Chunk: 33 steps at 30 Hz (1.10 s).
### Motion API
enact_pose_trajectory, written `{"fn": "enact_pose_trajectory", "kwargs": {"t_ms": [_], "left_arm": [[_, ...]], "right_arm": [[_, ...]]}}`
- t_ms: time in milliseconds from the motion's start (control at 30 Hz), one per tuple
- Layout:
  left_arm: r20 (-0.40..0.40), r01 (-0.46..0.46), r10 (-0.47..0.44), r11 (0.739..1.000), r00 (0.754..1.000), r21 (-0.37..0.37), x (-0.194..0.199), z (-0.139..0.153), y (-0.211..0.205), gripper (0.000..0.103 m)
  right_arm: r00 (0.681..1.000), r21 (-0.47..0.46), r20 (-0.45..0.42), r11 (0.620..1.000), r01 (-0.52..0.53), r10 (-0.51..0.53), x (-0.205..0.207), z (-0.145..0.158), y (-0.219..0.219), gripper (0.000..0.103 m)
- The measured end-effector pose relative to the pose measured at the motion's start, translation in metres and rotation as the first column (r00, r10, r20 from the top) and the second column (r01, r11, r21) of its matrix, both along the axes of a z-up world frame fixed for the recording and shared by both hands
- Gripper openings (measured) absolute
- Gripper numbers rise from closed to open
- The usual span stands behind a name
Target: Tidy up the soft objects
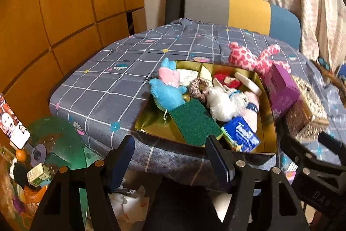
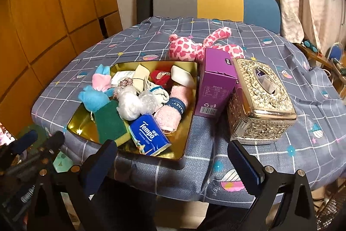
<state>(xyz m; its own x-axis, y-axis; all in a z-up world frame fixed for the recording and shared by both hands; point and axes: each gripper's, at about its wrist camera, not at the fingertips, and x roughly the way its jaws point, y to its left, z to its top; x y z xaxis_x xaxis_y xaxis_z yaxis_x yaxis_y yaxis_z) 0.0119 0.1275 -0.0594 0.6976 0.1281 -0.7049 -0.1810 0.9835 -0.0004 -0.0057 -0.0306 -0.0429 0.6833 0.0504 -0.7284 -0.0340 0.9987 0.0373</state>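
Checked grey-blue cloth is covering the table [image 2: 270,157], with a chair and curtain lying toward the upper frame. Both tools are angling downward from the lower frame edge. The left gripper [image 1: 170,157] is standing open, empty, at the near rim of the gold tray [image 1: 151,125]. The right gripper [image 2: 173,162] is likewise standing open and gripping nothing. The green sponge [image 2: 109,120] is lying in the tray, long axis running from lower right to upper left, just above the right gripper's left finger. The Tempo tissue pack [image 2: 148,135] is lying beside it.
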Motion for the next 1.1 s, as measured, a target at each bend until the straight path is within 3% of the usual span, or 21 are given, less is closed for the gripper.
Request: {"fn": "enact_pose_trajectory", "kwargs": {"t_ms": [133, 267, 1100], "left_arm": [[-0.018, 0.031, -0.03, 0.999, 0.999, 0.043, -0.003, -0.005, -0.013, 0.069], [-0.025, 0.05, -0.049, 0.998, 0.998, 0.038, -0.005, -0.006, -0.016, 0.069], [-0.031, 0.026, -0.023, 0.997, 0.999, 0.078, -0.005, -0.007, -0.013, 0.069]], "right_arm": [[1.0, -0.007, 0.014, 1.0, 0.007, -0.007, -0.002, 0.002, 0.0, 0.103], [1.0, -0.013, 0.022, 1.0, 0.01, -0.01, -0.003, 0.003, 0.001, 0.103], [1.0, -0.017, 0.022, 1.0, 0.006, -0.006, -0.003, 0.001, 0.002, 0.103]]}}
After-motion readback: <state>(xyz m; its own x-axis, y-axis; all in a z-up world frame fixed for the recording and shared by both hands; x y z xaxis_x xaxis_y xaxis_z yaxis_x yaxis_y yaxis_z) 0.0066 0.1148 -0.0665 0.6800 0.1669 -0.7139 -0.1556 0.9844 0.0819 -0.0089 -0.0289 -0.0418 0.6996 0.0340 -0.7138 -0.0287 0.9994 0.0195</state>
